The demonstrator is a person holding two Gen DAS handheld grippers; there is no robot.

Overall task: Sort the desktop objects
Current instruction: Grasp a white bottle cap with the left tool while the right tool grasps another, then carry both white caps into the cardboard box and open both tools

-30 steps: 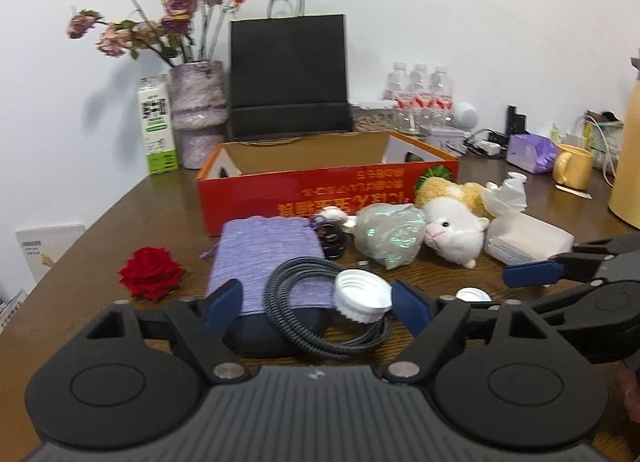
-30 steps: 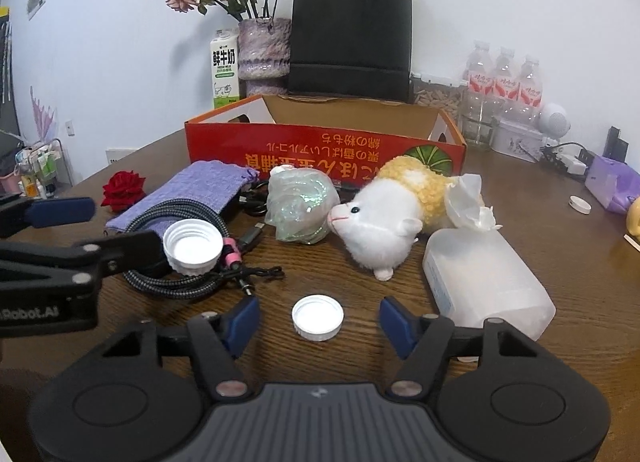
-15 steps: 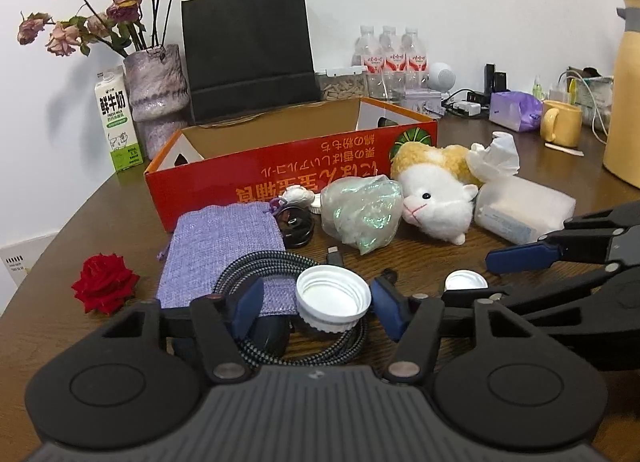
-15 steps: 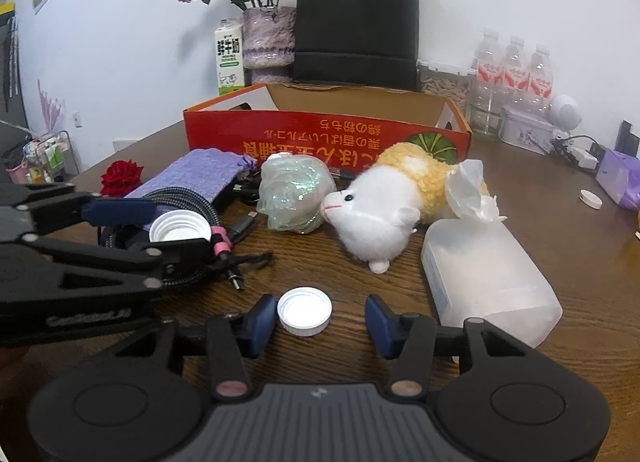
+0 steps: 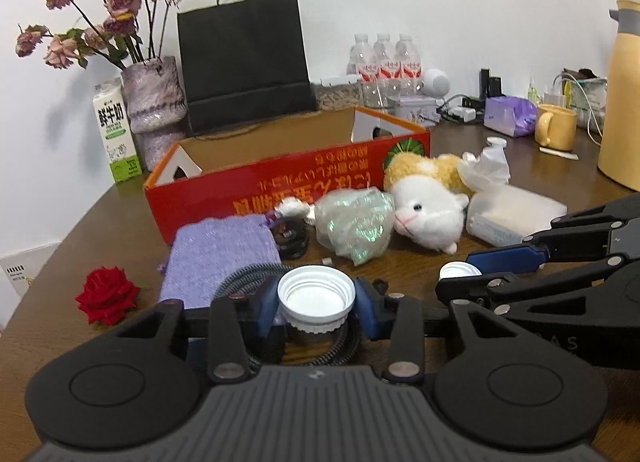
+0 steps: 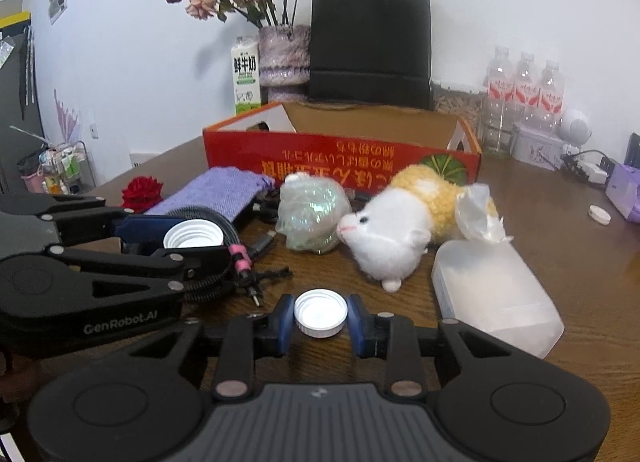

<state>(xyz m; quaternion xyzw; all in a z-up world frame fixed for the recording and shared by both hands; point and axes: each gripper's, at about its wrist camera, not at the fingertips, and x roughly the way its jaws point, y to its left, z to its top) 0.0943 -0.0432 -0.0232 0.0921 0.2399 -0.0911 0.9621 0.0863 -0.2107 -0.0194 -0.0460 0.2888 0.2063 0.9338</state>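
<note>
Grasp step, both sides at once. Left gripper [image 5: 316, 308] closing on big cap [image 5: 316, 296], cap squarely between the blue pads, pads at or just touching its rim, jaws narrowed to roughly cap width; firm grip not yet certain. Big cap sitting open side up on coiled cable [image 5: 240, 282], just in front of purple pouch [image 5: 220, 250]. Right gripper [image 6: 320, 320] closing on small cap [image 6: 320, 312], cap between the pads on bare table [image 6: 580, 262], pads right at its rim, jaws narrow. Small cap just in front of tissue pack [image 6: 492, 298] and plush toy [image 6: 392, 234]. Red box [image 5: 288, 186] open and apparently empty behind the clutter, likely drop target. Next, by judgement: finish squeeze until pads bite on both rims, then lift straight up, clearing cable with the left and plush toy with the right, carry over box wall. Risks: shallow caps popping out of pads; cable dragging up with big cap.
</note>
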